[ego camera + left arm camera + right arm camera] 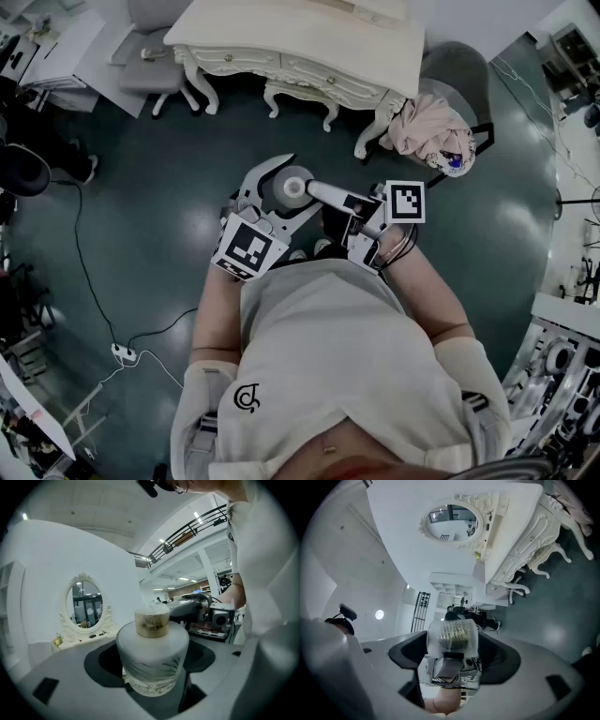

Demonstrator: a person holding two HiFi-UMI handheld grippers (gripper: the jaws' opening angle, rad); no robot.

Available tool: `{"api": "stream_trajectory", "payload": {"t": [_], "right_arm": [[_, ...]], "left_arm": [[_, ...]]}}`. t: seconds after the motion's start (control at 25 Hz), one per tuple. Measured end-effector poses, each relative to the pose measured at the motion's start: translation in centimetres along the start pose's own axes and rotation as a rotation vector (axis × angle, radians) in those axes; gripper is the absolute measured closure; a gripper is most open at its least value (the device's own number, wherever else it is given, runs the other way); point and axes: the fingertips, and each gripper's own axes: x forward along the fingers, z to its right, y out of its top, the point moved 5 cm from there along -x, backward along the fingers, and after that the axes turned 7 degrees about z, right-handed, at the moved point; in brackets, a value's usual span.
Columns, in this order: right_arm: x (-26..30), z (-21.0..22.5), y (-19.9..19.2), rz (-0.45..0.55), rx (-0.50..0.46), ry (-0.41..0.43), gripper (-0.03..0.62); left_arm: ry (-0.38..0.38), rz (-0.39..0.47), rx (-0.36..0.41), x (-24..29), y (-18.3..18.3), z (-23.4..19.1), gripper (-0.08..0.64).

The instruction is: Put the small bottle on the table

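Note:
The small bottle (pixel 292 187), frosted white with a gold neck and a clear cap, hangs above the dark floor in front of the person. My left gripper (pixel 287 190) is shut on its body (pixel 151 656), a jaw on each side. My right gripper (pixel 317 193) comes in from the right. In the right gripper view its pads close on the bottle's capped top (pixel 453 638). The white ornate dressing table (pixel 309 42) stands ahead, apart from both grippers. It also shows with its oval mirror (pixel 451 519) in the right gripper view.
A grey chair (pixel 150 58) stands left of the table. A stool with a pink cloth (pixel 427 127) is at its right end. A cable and power strip (pixel 124 353) lie on the floor at left. Desks and equipment line the room's edges.

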Motion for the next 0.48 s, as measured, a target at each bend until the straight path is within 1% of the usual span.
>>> {"api": "stream_trajectory", "payload": {"t": [0.48], "right_arm": [[1.1,-0.1,-1.0,-0.001,-0.012,-0.006,0.247]], "left_arm": [[-0.014,0.003,-0.005,-1.4,-0.3,-0.4,0.212]]}}
